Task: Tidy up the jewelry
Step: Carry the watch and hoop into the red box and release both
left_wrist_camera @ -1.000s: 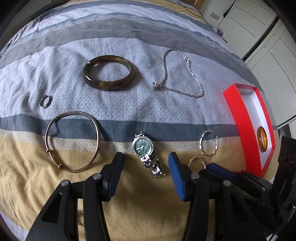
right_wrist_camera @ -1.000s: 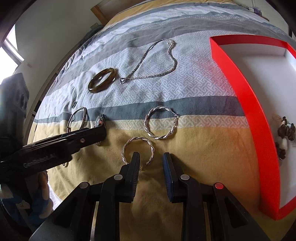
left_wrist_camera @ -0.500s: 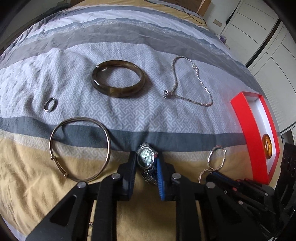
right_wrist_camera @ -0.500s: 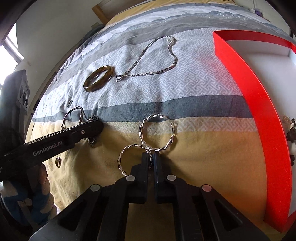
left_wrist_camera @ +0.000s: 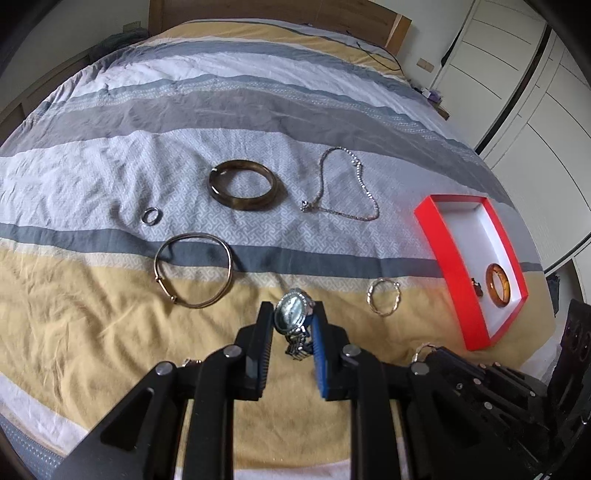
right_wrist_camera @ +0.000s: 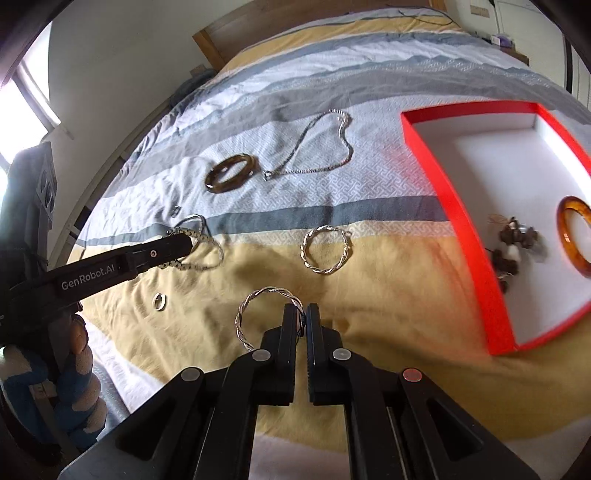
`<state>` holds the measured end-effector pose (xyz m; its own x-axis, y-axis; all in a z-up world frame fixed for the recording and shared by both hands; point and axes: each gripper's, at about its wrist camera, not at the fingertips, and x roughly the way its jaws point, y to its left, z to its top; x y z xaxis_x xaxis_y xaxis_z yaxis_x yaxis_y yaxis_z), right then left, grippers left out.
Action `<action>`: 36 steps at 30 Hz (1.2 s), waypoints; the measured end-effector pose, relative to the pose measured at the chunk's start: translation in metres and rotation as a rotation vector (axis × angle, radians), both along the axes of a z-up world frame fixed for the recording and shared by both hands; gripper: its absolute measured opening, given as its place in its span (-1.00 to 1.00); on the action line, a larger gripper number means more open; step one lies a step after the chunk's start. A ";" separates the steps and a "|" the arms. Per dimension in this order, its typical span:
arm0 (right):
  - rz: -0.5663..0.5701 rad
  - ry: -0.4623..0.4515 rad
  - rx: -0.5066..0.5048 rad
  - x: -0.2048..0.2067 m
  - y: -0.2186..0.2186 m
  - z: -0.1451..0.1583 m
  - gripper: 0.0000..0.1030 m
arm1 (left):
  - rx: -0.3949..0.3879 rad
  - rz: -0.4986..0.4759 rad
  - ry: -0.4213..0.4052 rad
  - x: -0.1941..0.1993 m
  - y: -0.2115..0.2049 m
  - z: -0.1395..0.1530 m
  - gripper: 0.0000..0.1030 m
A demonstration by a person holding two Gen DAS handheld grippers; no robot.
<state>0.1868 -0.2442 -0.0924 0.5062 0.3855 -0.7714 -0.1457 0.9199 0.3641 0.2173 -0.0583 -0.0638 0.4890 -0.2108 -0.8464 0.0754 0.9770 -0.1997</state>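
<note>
My left gripper [left_wrist_camera: 291, 317] is shut on a silver watch [left_wrist_camera: 291, 314] and holds it above the bedspread. My right gripper [right_wrist_camera: 302, 314] is shut on a twisted silver bangle [right_wrist_camera: 251, 310] and holds it lifted. A second twisted bangle [right_wrist_camera: 325, 249] lies on the yellow stripe. A red tray [right_wrist_camera: 458, 221] on the right holds an amber bangle [right_wrist_camera: 572, 232] and dark beads [right_wrist_camera: 513, 240]. A dark jade bangle [left_wrist_camera: 242, 184], a silver necklace [left_wrist_camera: 347, 188], a thin gold bangle [left_wrist_camera: 194, 273] and a small ring [left_wrist_camera: 151, 215] lie on the bedspread.
The striped bedspread [left_wrist_camera: 110, 332] covers the whole bed. Another small ring [right_wrist_camera: 159, 301] lies near the bed's front edge. White wardrobe doors [left_wrist_camera: 517, 74] stand at the right. A wooden headboard [left_wrist_camera: 277, 11] is at the far end.
Both grippers closed on their pieces and lifted: the left on the watch, the right on the twisted bangle. Both views have pulled back from the bed.
</note>
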 end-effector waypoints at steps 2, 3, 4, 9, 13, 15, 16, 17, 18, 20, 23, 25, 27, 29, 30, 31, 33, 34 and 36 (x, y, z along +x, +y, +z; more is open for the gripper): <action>-0.003 -0.024 0.006 -0.010 -0.003 0.011 -0.90 | 0.001 -0.003 -0.015 -0.009 -0.004 0.010 -0.64; -0.005 -0.036 0.007 -0.015 -0.004 0.016 -0.90 | 0.000 -0.005 -0.021 -0.013 -0.006 0.015 -0.64; -0.008 -0.047 0.010 -0.019 -0.006 0.021 -0.90 | -0.003 -0.008 -0.028 -0.018 -0.007 0.020 -0.64; -0.049 -0.102 0.031 -0.040 -0.030 0.045 -0.90 | -0.036 -0.038 -0.070 -0.033 -0.023 0.044 -0.64; -0.097 -0.140 0.039 -0.053 -0.059 0.061 -0.90 | -0.042 -0.092 -0.109 -0.035 -0.048 0.066 -0.64; -0.122 -0.156 0.039 -0.056 -0.074 0.066 -0.90 | -0.056 -0.117 -0.117 -0.032 -0.062 0.073 -0.64; -0.133 -0.161 0.039 -0.057 -0.082 0.068 -0.90 | -0.062 -0.133 -0.122 -0.029 -0.071 0.077 -0.64; -0.147 -0.167 0.037 -0.056 -0.092 0.070 -0.90 | -0.063 -0.149 -0.128 -0.025 -0.080 0.080 -0.64; -0.157 -0.171 0.031 -0.056 -0.099 0.072 -0.90 | -0.065 -0.170 -0.135 -0.021 -0.091 0.083 -0.64; -0.179 -0.179 0.010 -0.053 -0.119 0.074 -0.90 | -0.070 -0.208 -0.139 -0.011 -0.113 0.085 -0.64; -0.218 -0.182 -0.012 -0.044 -0.148 0.075 -0.90 | -0.074 -0.260 -0.133 0.005 -0.145 0.081 -0.64; -0.251 -0.180 -0.029 -0.036 -0.170 0.072 -0.90 | -0.065 -0.294 -0.124 0.016 -0.167 0.073 -0.64; -0.284 -0.166 -0.041 -0.025 -0.191 0.066 -0.90 | -0.055 -0.323 -0.108 0.028 -0.188 0.062 -0.64; -0.307 -0.151 -0.059 -0.016 -0.206 0.057 -0.90 | -0.046 -0.345 -0.093 0.038 -0.205 0.050 -0.64; -0.314 -0.141 -0.074 -0.010 -0.213 0.051 -0.90 | -0.039 -0.356 -0.087 0.042 -0.212 0.044 -0.64; -0.319 -0.130 -0.091 -0.004 -0.218 0.046 -0.90 | -0.032 -0.365 -0.080 0.047 -0.221 0.037 -0.64; -0.323 -0.111 -0.115 0.007 -0.225 0.036 -0.90 | -0.020 -0.372 -0.065 0.056 -0.232 0.023 -0.64; -0.322 -0.100 -0.133 0.012 -0.227 0.030 -0.90 | -0.010 -0.372 -0.058 0.061 -0.237 0.015 -0.64; -0.317 -0.079 -0.165 0.023 -0.230 0.020 -0.90 | 0.026 -0.371 -0.056 0.070 -0.246 0.001 -0.64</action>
<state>0.2097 -0.4743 -0.0723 0.6415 0.0735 -0.7636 0.1345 0.9692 0.2062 0.2870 -0.3039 -0.0625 0.4290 -0.3612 -0.8279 0.4349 0.8859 -0.1612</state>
